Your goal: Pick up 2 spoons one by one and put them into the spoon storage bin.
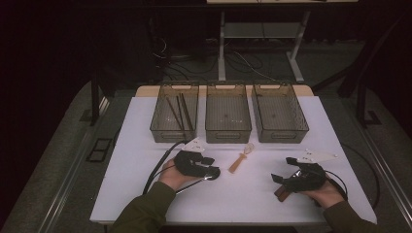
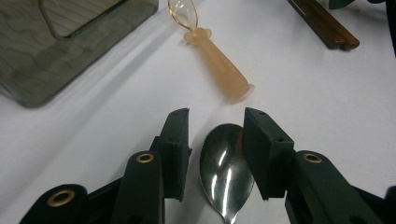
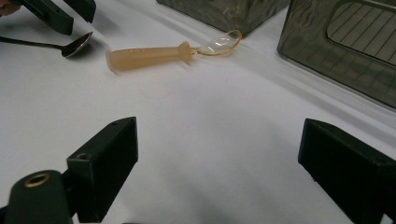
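A metal spoon (image 2: 226, 172) lies on the white table (image 1: 252, 194), its bowl between the jaws of my left gripper (image 2: 217, 114). The left pad stands clear of the bowl and the right pad is at its edge, so the jaws are open around it. In the high view the left gripper (image 1: 211, 167) is left of centre, near a peach-handled plastic spoon (image 1: 240, 160). That plastic spoon (image 2: 219, 65) lies just beyond the jaw tips. My right gripper (image 3: 219, 135) is wide open over bare table, with nothing between its jaws.
Three smoky plastic bins stand in a row at the back: the left bin (image 1: 173, 136) holds dark chopsticks (image 1: 177, 111), beside the middle bin (image 1: 228, 136) and right bin (image 1: 282, 137). Brown wooden sticks (image 1: 281, 193) lie by the right gripper (image 1: 282, 169).
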`<action>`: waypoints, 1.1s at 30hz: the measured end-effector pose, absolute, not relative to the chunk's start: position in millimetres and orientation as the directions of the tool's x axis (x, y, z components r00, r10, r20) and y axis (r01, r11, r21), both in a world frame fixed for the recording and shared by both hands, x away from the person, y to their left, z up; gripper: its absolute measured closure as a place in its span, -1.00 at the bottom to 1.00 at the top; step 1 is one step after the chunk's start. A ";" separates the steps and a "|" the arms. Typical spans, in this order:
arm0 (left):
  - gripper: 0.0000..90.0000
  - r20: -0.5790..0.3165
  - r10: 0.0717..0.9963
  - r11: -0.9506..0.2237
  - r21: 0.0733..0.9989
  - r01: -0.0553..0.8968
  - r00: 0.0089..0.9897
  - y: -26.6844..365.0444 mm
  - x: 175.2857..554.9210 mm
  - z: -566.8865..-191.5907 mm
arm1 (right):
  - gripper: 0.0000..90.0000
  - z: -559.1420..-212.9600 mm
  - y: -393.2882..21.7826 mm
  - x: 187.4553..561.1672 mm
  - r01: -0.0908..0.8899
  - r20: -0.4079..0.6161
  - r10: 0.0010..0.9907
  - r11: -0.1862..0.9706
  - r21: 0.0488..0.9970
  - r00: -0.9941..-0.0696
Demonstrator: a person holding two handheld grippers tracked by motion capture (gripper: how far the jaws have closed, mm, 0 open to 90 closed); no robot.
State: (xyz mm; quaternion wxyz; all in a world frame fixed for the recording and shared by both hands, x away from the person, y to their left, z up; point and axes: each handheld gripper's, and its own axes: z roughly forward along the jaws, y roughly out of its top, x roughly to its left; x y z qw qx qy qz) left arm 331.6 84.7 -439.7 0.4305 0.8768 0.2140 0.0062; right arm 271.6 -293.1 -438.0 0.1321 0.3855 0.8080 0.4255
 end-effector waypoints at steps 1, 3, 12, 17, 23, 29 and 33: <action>0.34 -0.177 0.383 -0.538 0.755 0.375 0.907 84.5 331.1 -440.0 | -0.74 -438.0 -293.0 271.4 0.511 0.115 0.735 0.340 0.789 -0.668; 0.32 -0.183 0.380 -0.538 0.754 0.377 0.907 84.4 330.8 -440.4 | -0.74 -437.9 -293.2 271.1 0.511 0.114 0.736 0.341 0.789 -0.667; 0.21 -0.185 0.388 -0.555 0.735 0.389 0.903 85.9 327.9 -446.3 | -0.74 -438.1 -294.1 270.1 0.513 0.113 0.739 0.340 0.788 -0.664; 0.20 -0.185 0.378 -0.576 0.720 0.387 0.907 84.6 326.5 -448.3 | -0.74 -438.6 -294.0 270.3 0.515 0.114 0.740 0.341 0.786 -0.663; 0.20 -0.184 0.379 -0.591 0.706 0.390 0.907 84.3 326.1 -450.0 | -0.74 -438.7 -294.2 270.4 0.514 0.113 0.740 0.342 0.787 -0.663; 0.20 -0.152 0.381 -0.604 0.706 0.370 0.912 81.9 323.2 -449.7 | -0.74 -438.8 -294.3 270.5 0.514 0.111 0.740 0.342 0.786 -0.663; 0.20 -0.118 0.380 -0.623 0.701 0.348 0.917 79.8 320.5 -449.1 | -0.74 -438.8 -294.1 270.6 0.515 0.110 0.741 0.343 0.786 -0.662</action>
